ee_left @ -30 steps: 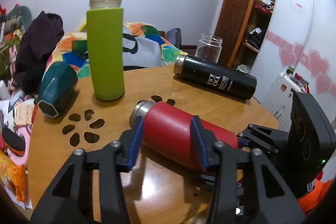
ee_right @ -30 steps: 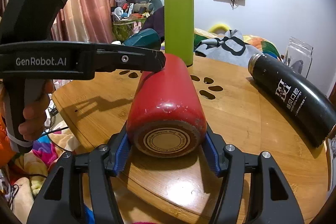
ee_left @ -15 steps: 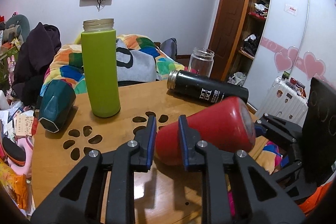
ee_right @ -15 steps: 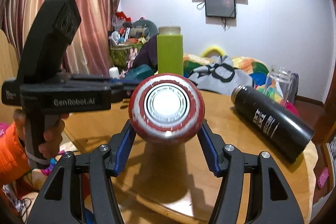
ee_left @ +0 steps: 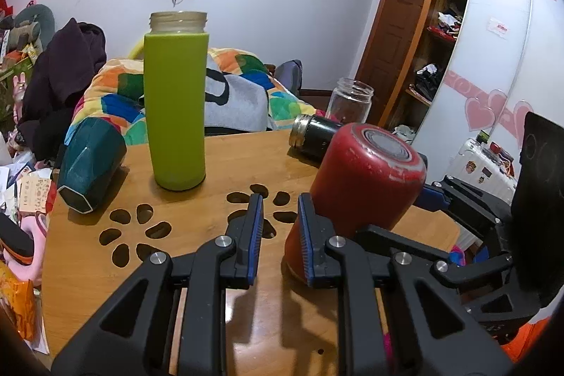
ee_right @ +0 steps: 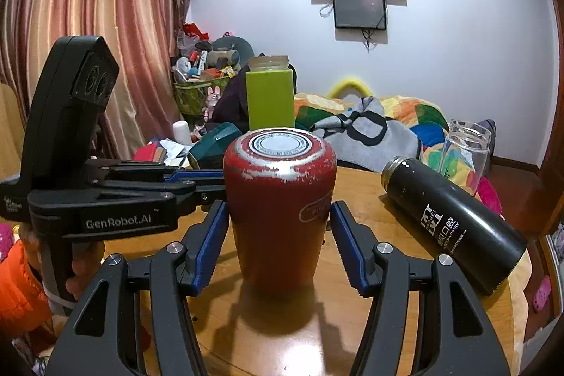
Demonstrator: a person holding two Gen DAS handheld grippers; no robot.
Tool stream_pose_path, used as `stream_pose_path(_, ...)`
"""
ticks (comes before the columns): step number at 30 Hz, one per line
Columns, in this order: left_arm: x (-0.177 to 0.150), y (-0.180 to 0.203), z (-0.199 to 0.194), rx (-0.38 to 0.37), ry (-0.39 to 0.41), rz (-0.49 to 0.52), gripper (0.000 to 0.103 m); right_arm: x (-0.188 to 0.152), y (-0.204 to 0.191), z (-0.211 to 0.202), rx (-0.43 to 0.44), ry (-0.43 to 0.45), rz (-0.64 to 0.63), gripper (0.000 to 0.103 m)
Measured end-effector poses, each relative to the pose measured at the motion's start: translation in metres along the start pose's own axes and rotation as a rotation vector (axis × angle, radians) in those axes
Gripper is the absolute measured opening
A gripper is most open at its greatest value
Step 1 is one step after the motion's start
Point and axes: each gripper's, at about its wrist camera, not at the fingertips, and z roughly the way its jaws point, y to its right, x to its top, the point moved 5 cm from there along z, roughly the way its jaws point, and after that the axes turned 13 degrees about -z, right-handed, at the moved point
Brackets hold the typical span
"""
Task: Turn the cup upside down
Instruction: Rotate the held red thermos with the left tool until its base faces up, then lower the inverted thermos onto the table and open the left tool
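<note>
The red cup (ee_right: 280, 210) is seen standing mouth-down on the wooden tabletop (ee_right: 398, 298), its worn base facing up. It is flanked by the right claw (ee_right: 278, 242), whose blue pads are spread and sit just clear of the cup's sides. The left claw (ee_left: 278, 235) is held nearly closed on nothing, its right pad just beside the cup. A black bottle (ee_right: 454, 224) lies at 3 o'clock of the cup, a green bottle (ee_left: 176, 101) stands at 12 o'clock.
</note>
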Motion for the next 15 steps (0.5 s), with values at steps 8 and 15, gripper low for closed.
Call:
stream_pose_path(8, -0.004, -0.007, 0.001, -0.008, -0.011, -0.027, 0.019, -0.002, -0.002, 0.006, 0.008, -0.022, 0.009, 0.056)
stream_pose_path(15, -0.001, -0.004, -0.017, 0.016, 0.038, -0.027, 0.019, -0.003, 0.000, 0.000, 0.006, -0.033, 0.007, 0.056)
